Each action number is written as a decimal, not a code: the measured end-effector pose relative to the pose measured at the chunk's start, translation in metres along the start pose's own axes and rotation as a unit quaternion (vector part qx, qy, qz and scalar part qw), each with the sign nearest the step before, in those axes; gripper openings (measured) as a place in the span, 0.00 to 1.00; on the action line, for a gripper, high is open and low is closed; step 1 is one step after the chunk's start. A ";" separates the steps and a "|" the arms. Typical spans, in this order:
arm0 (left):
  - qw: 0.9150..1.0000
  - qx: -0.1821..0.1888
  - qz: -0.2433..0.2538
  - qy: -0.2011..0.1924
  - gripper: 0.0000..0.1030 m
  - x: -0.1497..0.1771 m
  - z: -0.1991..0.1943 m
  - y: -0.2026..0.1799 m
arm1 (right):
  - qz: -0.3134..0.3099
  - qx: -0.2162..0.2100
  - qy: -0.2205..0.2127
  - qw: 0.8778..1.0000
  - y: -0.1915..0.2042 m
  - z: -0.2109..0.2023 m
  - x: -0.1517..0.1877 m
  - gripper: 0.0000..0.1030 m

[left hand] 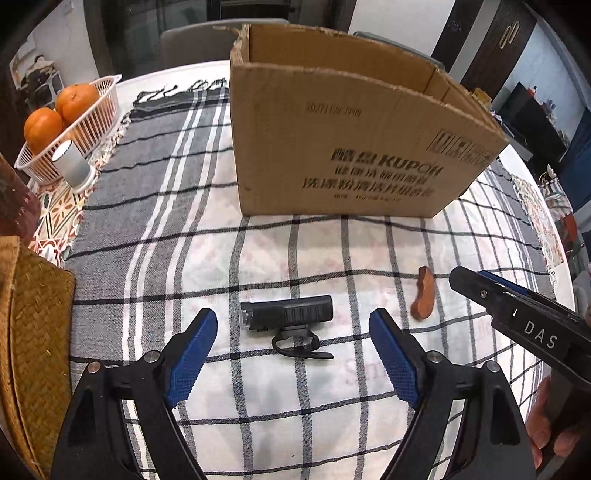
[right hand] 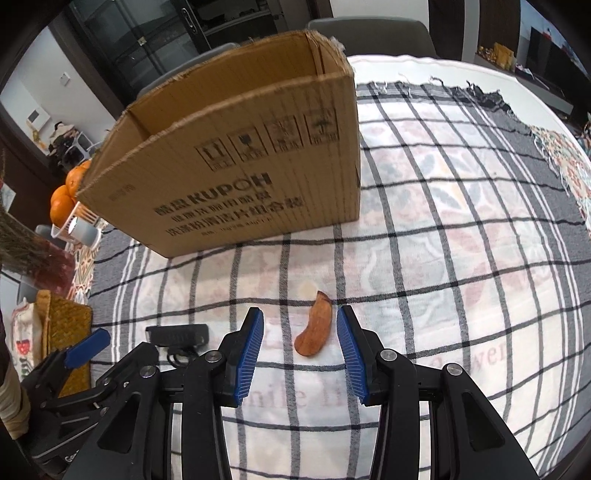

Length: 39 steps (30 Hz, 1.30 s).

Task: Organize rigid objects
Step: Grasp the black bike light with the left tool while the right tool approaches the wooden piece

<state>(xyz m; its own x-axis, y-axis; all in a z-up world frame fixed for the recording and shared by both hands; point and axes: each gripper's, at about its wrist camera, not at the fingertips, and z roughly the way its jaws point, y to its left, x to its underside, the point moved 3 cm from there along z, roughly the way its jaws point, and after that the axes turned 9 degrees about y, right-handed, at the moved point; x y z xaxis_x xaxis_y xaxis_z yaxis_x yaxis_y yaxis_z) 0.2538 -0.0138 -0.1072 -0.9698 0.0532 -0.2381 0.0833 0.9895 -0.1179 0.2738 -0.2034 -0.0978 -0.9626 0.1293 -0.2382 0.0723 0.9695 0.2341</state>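
A black bike light with a strap [left hand: 288, 317] lies on the checked cloth, just ahead of my left gripper [left hand: 293, 321], which is open with a blue pad on each side of it. The light also shows in the right wrist view [right hand: 177, 334]. A small curved brown wooden piece [right hand: 314, 332] lies between the open pads of my right gripper [right hand: 300, 325], not touching them. It also shows in the left wrist view [left hand: 424, 297]. An open cardboard box [left hand: 343, 140] stands behind both objects; it shows in the right wrist view too [right hand: 240, 158].
A white basket of oranges [left hand: 70, 122] and a white cylinder [left hand: 74, 166] stand at the far left. A woven straw mat [left hand: 29, 332] lies at the left edge. A chair [right hand: 369, 33] stands behind the table.
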 end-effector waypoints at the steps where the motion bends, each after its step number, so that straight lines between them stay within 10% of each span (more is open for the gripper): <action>1: 1.000 0.001 -0.001 0.004 0.82 0.000 0.003 0.000 | 0.003 -0.001 0.004 1.000 -0.001 0.003 0.000 0.42; 26: 0.998 0.002 -0.033 0.061 0.82 -0.015 0.056 0.011 | 0.041 -0.006 0.057 0.998 -0.012 0.055 -0.003 0.41; 39: 0.997 0.022 -0.042 0.062 0.71 -0.017 0.064 0.014 | 0.046 0.003 0.059 0.997 -0.013 0.066 -0.008 0.22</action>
<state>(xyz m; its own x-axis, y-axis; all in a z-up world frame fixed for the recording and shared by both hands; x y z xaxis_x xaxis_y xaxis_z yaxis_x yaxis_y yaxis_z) 0.2861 -0.0096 -0.1666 -0.9944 -0.0097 -0.1048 0.0088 0.9845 -0.1752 0.2978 -0.2037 -0.1611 -0.9758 0.1921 -0.1041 0.1623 0.9562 0.2434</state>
